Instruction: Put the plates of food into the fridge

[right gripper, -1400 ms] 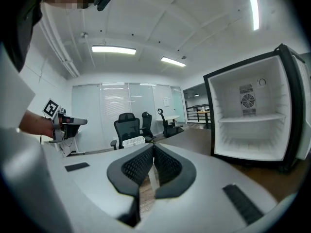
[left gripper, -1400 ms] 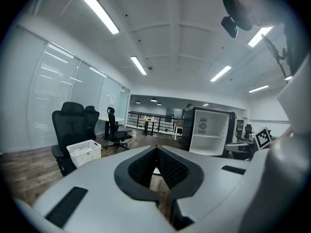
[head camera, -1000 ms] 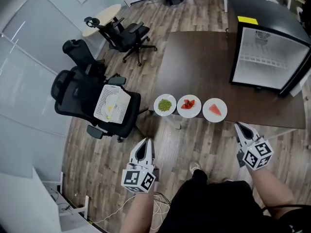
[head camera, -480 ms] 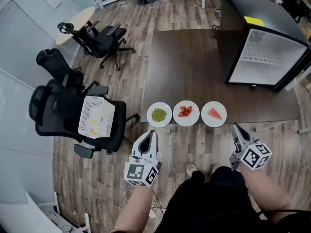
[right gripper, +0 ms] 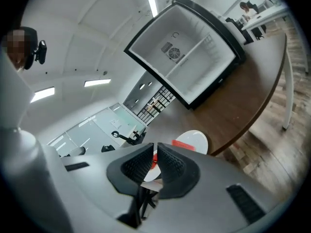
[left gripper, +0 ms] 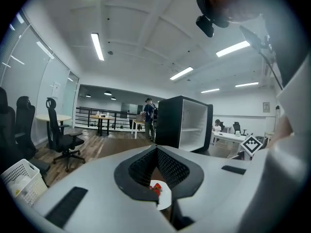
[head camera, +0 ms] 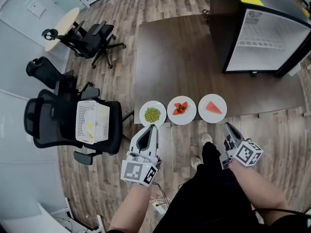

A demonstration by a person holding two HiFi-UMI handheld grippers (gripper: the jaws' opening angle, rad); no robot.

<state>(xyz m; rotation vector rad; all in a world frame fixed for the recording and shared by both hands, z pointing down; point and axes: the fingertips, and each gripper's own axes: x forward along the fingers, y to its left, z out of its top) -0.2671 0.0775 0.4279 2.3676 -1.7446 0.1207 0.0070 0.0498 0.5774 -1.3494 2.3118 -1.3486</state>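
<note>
Left gripper [left gripper: 155,148]: jaws closed tip to tip, nothing in them. Right gripper [right gripper: 155,145]: jaws also pressed together, empty. Both hover just off the near edge of the table [head camera: 180,57], the left one by its near left corner and the right one further right along that edge. Neither touches the table or a plate.

3 white plates sit in a row along the table's near edge, close side by side:
- peas plate [head camera: 152,114], leftmost, just ahead of the left gripper's tips in the head view
- strawberry plate [head camera: 181,109], middle, seen through the V of the left jaws in the left gripper view
- watermelon plate [head camera: 212,107], rightmost, nearest the right gripper

All 3 are on the table, well apart from the fridge.

1 fridge [head camera: 262,30]: black, standing on the table's far right part. Its white inside and a wire shelf face the near edge.

Off the table's left side:
- at least 3 black office chairs [head camera: 46,71]
- 1 white basket [head camera: 92,122], on the seat of the chair closest to the table's near left corner
- 1 round pale side table [head camera: 60,22], beyond the chairs and further left of the table

In the left gripper view, 1 person [left gripper: 149,111] stands past the table's far side.
</note>
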